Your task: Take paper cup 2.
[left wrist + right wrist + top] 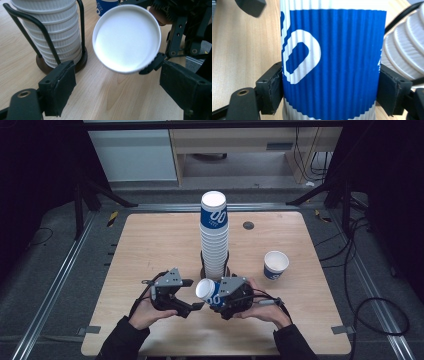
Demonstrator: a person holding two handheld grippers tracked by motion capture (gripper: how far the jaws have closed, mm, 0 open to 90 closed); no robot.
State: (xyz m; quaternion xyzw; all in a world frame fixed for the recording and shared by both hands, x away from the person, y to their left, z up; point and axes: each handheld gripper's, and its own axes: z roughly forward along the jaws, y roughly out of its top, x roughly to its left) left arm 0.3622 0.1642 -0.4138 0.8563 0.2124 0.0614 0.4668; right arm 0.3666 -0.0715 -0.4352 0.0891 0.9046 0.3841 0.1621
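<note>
Both forearms enter from six o'clock. The left gripper (pixel 192 301) points toward three o'clock, its jaws spread wide apart (nothing between them). The right gripper (pixel 216 296) points toward nine o'clock, jaws clamped.

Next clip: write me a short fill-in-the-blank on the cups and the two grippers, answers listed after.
1. The right gripper is shut on a blue and white paper cup that lies on its ____.
2. The left gripper has its jaws ____, facing the cup's white mouth.
3. The tall cup stack stands in a holder of black ____.
4. A single cup stands upright to the stack's ____ in the high view.

Missing words: side; open; wire; right
</note>
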